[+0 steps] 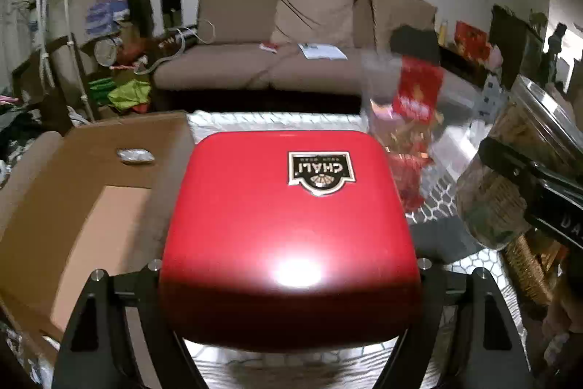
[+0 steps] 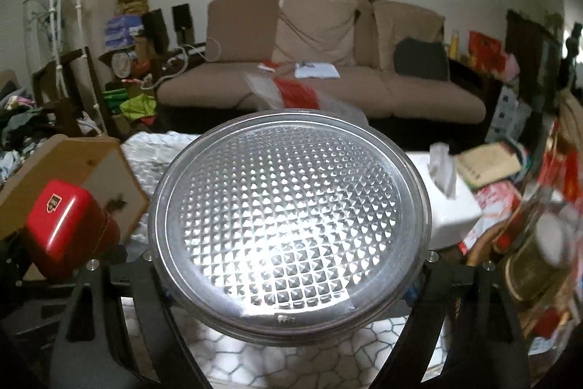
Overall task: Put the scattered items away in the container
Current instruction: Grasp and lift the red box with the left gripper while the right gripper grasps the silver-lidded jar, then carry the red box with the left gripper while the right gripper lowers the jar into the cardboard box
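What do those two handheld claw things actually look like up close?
Both look alike. The left gripper and the right gripper are each built from matte black, curved prongs that widen toward the camera, with triangular cut-outs in them and small round silver bolt heads on top. On the right one a bit of blue shows near one prong. No cables, sleeves or hands are visible.

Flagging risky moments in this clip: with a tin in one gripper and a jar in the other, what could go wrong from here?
1. The red tin is glossy and sits between the left gripper's fingers by its sides only; it might slip.
2. The jar in the right gripper is round and smooth; it might rotate or drop.
3. The cardboard box lies left; both loads heading there together might collide.
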`<state>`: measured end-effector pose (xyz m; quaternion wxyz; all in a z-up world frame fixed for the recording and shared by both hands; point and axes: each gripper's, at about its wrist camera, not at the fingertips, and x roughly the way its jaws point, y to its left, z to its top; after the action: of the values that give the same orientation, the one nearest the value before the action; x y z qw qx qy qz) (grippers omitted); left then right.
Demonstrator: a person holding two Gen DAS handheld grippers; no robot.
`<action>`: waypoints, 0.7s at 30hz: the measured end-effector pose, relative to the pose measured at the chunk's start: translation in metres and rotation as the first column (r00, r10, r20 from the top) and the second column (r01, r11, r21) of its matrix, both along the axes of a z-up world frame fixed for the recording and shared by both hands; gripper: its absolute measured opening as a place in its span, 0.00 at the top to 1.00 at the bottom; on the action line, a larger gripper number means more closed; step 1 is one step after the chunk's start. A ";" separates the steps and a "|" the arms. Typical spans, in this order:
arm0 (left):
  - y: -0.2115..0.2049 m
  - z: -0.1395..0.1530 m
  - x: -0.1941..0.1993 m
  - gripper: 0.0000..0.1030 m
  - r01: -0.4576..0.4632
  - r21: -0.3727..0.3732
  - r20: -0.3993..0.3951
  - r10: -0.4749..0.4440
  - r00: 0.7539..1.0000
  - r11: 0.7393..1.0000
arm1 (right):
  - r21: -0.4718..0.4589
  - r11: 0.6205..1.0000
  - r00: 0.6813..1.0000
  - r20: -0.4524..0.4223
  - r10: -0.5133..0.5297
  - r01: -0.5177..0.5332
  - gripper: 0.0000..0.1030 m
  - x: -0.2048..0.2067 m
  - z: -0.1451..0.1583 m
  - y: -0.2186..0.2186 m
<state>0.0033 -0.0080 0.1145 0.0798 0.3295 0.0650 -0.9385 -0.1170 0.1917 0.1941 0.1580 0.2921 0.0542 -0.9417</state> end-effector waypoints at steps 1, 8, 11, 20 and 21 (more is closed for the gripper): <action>-0.007 0.007 0.006 0.22 -0.007 0.008 -0.007 0.007 1.000 1.000 | -0.007 1.000 1.000 -0.004 0.009 -0.009 0.18 0.006 0.010 -0.006; -0.055 0.048 0.043 0.22 -0.058 0.022 -0.053 0.059 0.997 0.998 | -0.005 0.998 0.997 -0.032 0.066 -0.066 0.18 0.042 0.058 -0.055; -0.082 0.060 0.057 0.22 -0.087 0.007 -0.066 0.088 0.994 0.996 | -0.013 0.996 0.995 -0.040 0.092 -0.092 0.18 0.053 0.072 -0.082; -0.165 0.073 0.083 0.22 -0.180 -0.020 -0.070 0.178 0.982 0.983 | -0.021 0.983 0.982 -0.045 0.182 -0.183 0.18 0.074 0.090 -0.176; -0.172 0.073 0.085 0.22 -0.187 -0.019 -0.068 0.185 0.980 0.982 | -0.026 0.981 0.981 -0.039 0.190 -0.191 0.18 0.074 0.089 -0.186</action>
<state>0.0878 -0.1800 0.1872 0.1692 0.2898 0.0862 -0.9381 -0.0432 0.0056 0.2833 0.2509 0.2660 0.0710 -0.9280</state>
